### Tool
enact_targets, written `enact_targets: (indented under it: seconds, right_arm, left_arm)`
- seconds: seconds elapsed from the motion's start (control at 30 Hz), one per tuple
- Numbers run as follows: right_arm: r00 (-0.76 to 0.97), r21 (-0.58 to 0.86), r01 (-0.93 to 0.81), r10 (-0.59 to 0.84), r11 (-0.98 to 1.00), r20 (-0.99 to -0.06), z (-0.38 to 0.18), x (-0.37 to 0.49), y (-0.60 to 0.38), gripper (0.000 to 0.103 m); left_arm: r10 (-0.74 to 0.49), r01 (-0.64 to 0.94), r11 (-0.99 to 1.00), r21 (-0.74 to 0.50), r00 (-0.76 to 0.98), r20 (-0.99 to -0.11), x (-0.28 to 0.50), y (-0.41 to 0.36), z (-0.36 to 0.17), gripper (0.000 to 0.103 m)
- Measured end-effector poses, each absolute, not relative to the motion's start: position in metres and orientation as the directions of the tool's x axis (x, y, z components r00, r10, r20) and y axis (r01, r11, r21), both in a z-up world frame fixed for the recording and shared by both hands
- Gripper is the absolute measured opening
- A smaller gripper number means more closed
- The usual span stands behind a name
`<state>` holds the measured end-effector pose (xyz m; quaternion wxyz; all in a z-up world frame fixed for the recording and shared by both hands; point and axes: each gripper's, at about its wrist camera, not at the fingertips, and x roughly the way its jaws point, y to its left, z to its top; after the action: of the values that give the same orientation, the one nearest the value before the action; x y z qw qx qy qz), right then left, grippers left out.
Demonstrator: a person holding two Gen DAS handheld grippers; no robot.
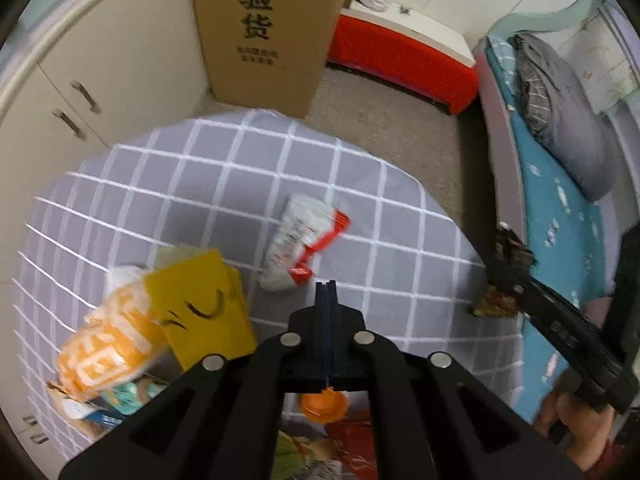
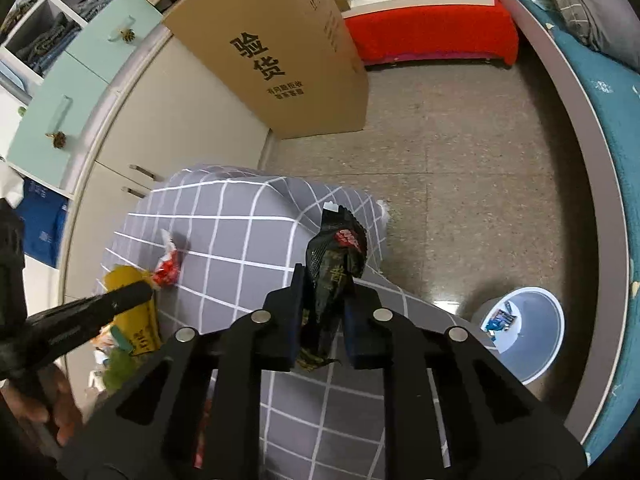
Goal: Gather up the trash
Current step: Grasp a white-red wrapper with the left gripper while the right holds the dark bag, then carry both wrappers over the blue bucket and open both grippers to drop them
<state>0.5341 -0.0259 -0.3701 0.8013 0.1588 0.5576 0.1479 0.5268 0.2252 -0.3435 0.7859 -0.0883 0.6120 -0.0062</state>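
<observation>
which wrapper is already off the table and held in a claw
The black wrapper, pinched in the right claw. The white-and-red wrapper and orange wrapper lie on the checked cloth.

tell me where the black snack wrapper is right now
In the right wrist view, the black snack wrapper is pinched in the right tool, above the checked cloth.

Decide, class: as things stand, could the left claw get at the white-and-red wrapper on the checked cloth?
Probably yes. The left claw is shut and empty, the white-and-red wrapper lies just beyond its tips, and only bare checked cloth lies between them. It would have to open first.
</observation>
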Motion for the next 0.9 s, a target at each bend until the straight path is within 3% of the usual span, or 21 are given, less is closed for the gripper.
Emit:
enact_targets:
  seconds: [0.03, 0.07, 0.1, 0.17, 0.23, 0.3, 0.4, 0.63, 0.9]
  right_arm:
    - [0.336, 0.432, -0.06, 0.426, 0.9, -0.84, -0.368, 0.535, -0.026, 0.017]
    - [0.34, 0.446, -0.062, 0.439, 0.893, -0.832, -0.366, 0.535, -0.026, 0.017]
    - [0.345, 0.448, -0.067, 0.442, 0.891, -0.828, -0.364, 0.534, -0.025, 0.017]
    - [0.35, 0.456, -0.082, 0.454, 0.886, -0.819, -0.361, 0.533, -0.021, 0.017]
    - [0.351, 0.467, -0.089, 0.466, 0.88, -0.812, -0.361, 0.533, -0.018, 0.017]
    - [0.349, 0.477, -0.094, 0.477, 0.874, -0.807, -0.36, 0.532, -0.016, 0.017]
    - [0.346, 0.479, -0.101, 0.482, 0.872, -0.805, -0.359, 0.528, -0.018, 0.017]
    - [0.357, 0.506, -0.082, 0.499, 0.859, -0.789, -0.345, 0.523, -0.046, 0.017]
    - [0.375, 0.526, -0.027, 0.496, 0.85, -0.783, -0.333, 0.505, -0.128, 0.017]
  left_arm:
    - [-0.118, -0.097, 0.984, -0.148, 0.263, -0.958, 0.528, 0.225, -0.341, 0.005]
    - [-0.112, -0.094, 0.985, -0.143, 0.273, -0.955, 0.53, 0.226, -0.338, 0.021]
    - [-0.086, -0.097, 0.988, -0.118, 0.284, -0.955, 0.531, 0.225, -0.337, 0.046]
    - [-0.03, -0.078, 0.995, -0.056, 0.304, -0.952, 0.533, 0.222, -0.339, 0.058]
    - [-0.007, -0.052, 0.998, -0.02, 0.243, -0.97, 0.54, 0.218, -0.355, 0.057]
    - [0.039, -0.019, 0.999, 0.036, 0.234, -0.971, 0.545, 0.215, -0.364, 0.033]
    - [0.008, -0.06, 0.998, -0.004, 0.197, -0.98, 0.555, 0.219, -0.369, 0.021]
    - [-0.009, -0.028, 0.999, -0.018, 0.277, -0.961, 0.552, 0.192, -0.325, 0.018]
    - [-0.108, 0.096, 0.992, -0.081, 0.325, -0.939, 0.529, 0.075, -0.279, 0.018]
